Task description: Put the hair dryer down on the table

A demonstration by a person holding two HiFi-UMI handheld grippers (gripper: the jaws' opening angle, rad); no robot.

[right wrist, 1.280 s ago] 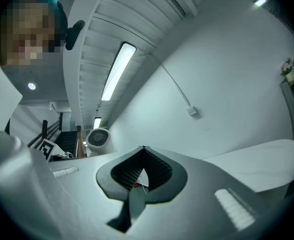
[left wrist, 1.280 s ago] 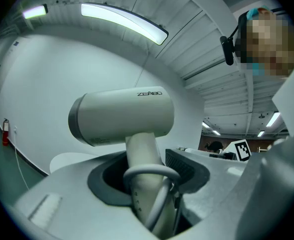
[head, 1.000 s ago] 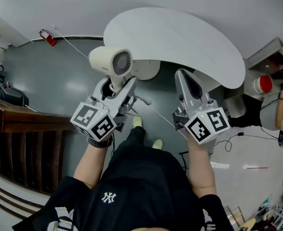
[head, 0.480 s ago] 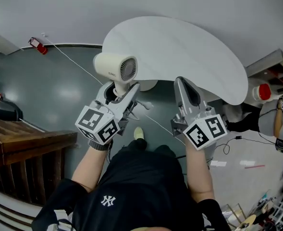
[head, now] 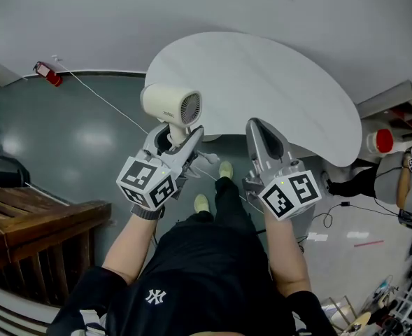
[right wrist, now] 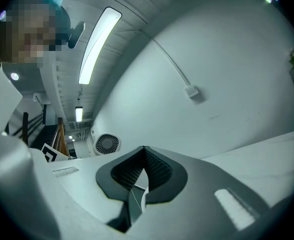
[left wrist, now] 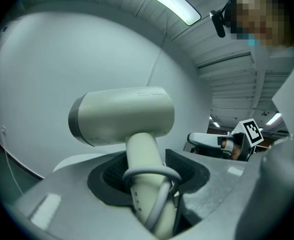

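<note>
Left of centre frame, the left gripper clamps the cream hair dryer by its upright handle, its barrel lying crosswise with the grille end toward the closed, empty right gripper.

Table: white, smooth top with curved edge, upper centre of frame, set against pale wall. Stands on glossy grey floor, left.

One hair dryer, one table, two hand-held grippers: left, right.
</note>
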